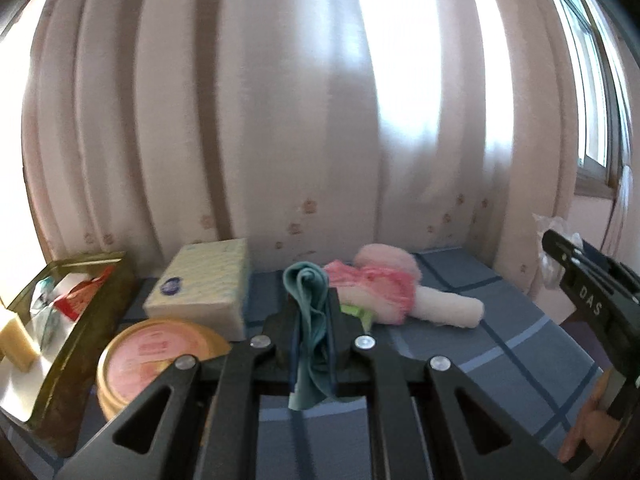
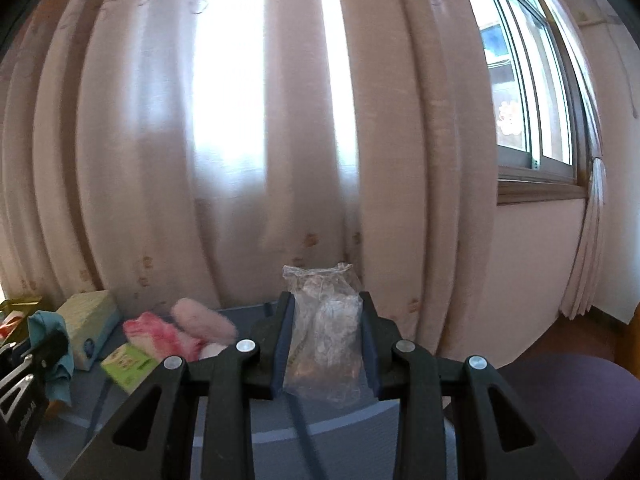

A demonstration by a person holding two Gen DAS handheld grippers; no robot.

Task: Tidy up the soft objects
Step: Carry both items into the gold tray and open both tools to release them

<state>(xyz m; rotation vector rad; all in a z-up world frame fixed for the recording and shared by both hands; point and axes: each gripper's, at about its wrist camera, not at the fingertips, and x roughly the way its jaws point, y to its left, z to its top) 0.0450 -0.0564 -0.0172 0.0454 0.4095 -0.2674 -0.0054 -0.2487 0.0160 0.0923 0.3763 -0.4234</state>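
Note:
My left gripper [image 1: 311, 312] is shut on a folded teal cloth [image 1: 310, 332], which sticks up and hangs down between the fingers above the blue checked table cover [image 1: 500, 336]. Behind it lies a pink and white plush toy [image 1: 384, 290]. A crumpled clear plastic bag [image 2: 326, 336] is pinched upright in my right gripper [image 2: 326, 308], which is shut on it. The right wrist view also has the plush toy [image 2: 176, 330], the teal cloth [image 2: 52, 340] and a small green packet [image 2: 128, 364] at the left. In the left wrist view the right gripper [image 1: 560, 248] shows at the right edge.
A pale tissue pack [image 1: 204, 284] and a round pink-lidded tin [image 1: 148, 356] sit at the left, beside a green tray [image 1: 80, 344] with small items. A pink curtain [image 1: 280, 120] hangs close behind the table. A purple chair seat [image 2: 568, 392] is at the lower right.

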